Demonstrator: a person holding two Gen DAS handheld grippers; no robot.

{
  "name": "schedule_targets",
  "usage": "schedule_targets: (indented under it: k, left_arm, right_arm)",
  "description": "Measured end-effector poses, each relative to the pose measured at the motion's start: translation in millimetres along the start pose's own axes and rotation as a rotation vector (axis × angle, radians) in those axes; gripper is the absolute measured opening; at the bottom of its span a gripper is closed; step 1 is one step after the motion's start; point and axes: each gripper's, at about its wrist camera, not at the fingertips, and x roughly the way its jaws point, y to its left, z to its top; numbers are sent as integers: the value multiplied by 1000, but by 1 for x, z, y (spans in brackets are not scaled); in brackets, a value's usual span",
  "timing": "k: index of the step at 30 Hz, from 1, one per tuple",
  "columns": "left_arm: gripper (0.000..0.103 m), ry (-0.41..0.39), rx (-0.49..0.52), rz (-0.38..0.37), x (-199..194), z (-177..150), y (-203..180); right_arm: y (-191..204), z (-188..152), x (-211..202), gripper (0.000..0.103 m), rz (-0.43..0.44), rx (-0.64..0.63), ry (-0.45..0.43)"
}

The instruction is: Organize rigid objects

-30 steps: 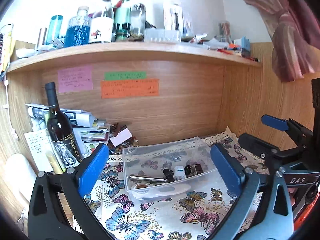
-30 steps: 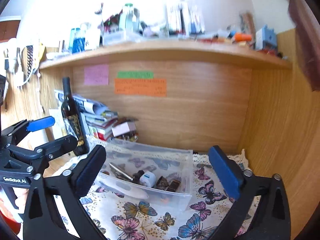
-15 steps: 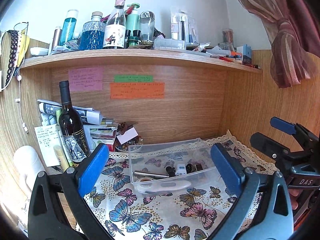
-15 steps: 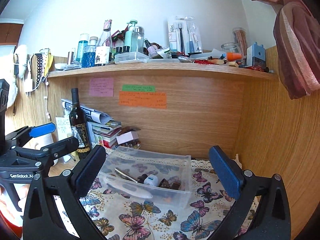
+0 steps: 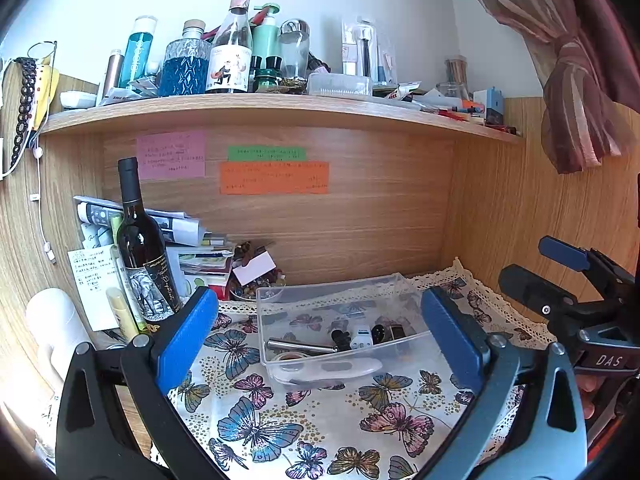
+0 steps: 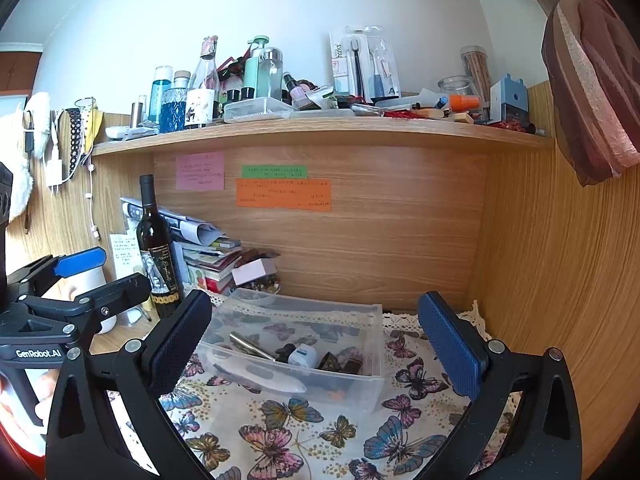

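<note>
While both grippers hang above the near edge of the desk, the left gripper (image 5: 320, 340) has its blue pads spread wide with nothing between them, and the right gripper (image 6: 316, 344) is likewise fully spread and empty. Work surface: a wooden desk alcove covered by a butterfly-print cloth (image 5: 280, 420) with a lace border along its back and right edges. Task container: a clear plastic bin (image 5: 336, 308) sits on the cloth near the middle of the alcove, a little short of the back panel. Contents noted in the bin: a metal rod (image 5: 300, 346) lying flat, a small white-and-blue item (image 5: 362, 336) beside it, several small dark pieces that cannot be identified, and a long white oval piece (image 5: 332, 370) against the front wall. Left side of the alcove: a dark wine bottle (image 5: 142, 248) stands upright off the cloth, in front of a stack of papers and magazines (image 5: 188, 240), with a white cylindrical object (image 5: 56, 324) nearer the camera. Back panel (image 6: 380, 232): wood grain, bearing a pink note (image 5: 171, 155), a green strip (image 5: 267, 153) and an orange note (image 5: 274, 177). Upper shelf (image 5: 280, 110): crowded with bottles, jars, packaged items and stationery. Right wall is wood panel; a striped brown curtain (image 5: 576, 92) hangs tied at the upper right. Rear wall above the shelf is plain white.
</note>
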Motion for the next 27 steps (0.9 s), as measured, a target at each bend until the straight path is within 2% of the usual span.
schedule_targets:
  k: [27]
  left_arm:
    - [103,18,9,-17,7,0,-1]
  right_arm:
    - [0,-3,4,103,0,2,15]
